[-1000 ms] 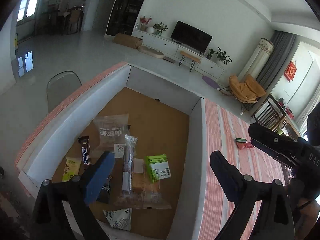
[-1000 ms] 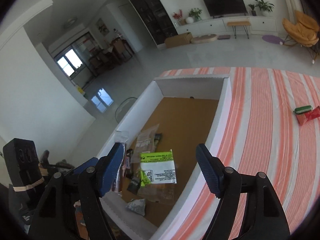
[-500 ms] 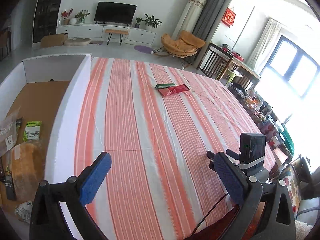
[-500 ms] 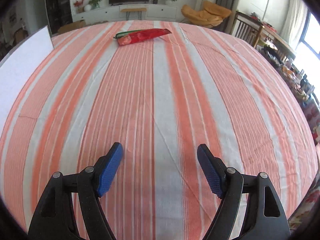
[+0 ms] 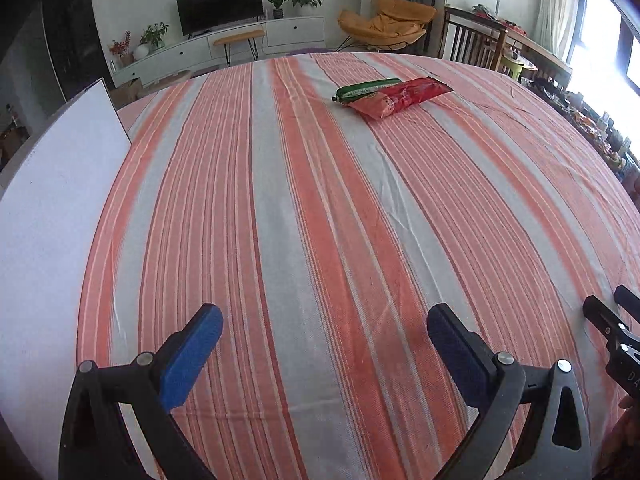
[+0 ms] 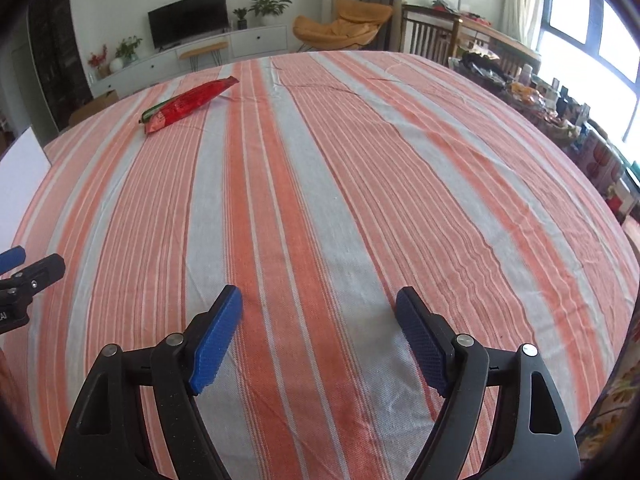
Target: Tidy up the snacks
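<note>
Your left hand-held gripper (image 5: pixel 322 324) hangs over the striped surface (image 5: pixel 304 240) with its blue pads spread wide and nothing between them. Your right hand-held gripper (image 6: pixel 320 308) sits low over the same orange-and-grey cloth, its jaws opening, the gap between the pads bare. Each tool shows at the edge of the other's view: the right one at the lower right of the left wrist view, the left one at the left edge of the right wrist view, so the two are side by side near your end of the surface.

To the left, a white box wall (image 5: pixel 52 216) stands upright along the edge of the cloth. Its inside cannot be seen from here.

Far up the surface, well apart from both tools, lie the two snacks. A red snack packet (image 5: pixel 400 98) rests flat on the cloth, and a green snack stick (image 5: pixel 366 89) lies touching its far side, roughly parallel to it.

Beyond the surface, a television (image 5: pixel 220 4) stands on a low white cabinet against the back wall, with an orange chair (image 5: pixel 384 20) to its right.
</note>
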Demonstrator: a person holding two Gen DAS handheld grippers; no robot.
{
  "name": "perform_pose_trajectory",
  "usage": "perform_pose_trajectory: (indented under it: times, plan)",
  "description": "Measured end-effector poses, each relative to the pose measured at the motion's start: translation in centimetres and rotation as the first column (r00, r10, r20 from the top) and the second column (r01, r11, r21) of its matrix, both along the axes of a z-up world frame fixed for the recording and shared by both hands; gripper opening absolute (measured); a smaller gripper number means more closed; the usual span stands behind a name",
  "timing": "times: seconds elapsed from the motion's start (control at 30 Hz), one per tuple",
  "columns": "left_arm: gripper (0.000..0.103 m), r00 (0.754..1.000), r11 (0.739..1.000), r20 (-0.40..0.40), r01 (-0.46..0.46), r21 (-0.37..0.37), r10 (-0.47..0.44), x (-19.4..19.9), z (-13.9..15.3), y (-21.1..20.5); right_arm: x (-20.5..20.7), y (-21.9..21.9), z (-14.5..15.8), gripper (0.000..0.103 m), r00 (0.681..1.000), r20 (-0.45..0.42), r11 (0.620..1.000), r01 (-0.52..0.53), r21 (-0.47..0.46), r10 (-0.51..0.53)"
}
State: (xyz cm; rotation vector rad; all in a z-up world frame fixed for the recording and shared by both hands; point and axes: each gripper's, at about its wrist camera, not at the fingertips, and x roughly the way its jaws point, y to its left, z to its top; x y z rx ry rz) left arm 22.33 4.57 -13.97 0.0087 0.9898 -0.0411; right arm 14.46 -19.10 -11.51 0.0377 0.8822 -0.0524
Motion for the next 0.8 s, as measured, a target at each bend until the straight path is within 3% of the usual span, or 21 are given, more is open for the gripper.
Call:
perform_pose_trajectory:
  times: [0.1, 0.23, 0.8]
  plan:
    - [0.101, 1.0, 1.0, 0.013, -0.016, -0.024, 0.016, 0.26, -0.23, 0.33, 0.1, 0.03, -0.03, 0.082, 1.0, 0.0, 1.0, 0.001, 0.001, -0.001]
    - [0.103, 0.999, 1.0, 0.045, 0.0, 0.007, 0.0, 0.06, -0.4, -0.18, -0.51, -0.19, 0.05, 0.082, 1.0, 0.001, 1.0, 0.001, 0.002, -0.001]
    - [0.103, 0.999, 1.0, 0.044, 0.0, 0.006, -0.001, 0.16, -0.32, -0.13, -0.29, -0.17, -0.07, 0.082, 1.0, 0.001, 1.0, 0.0, 0.002, 0.0]
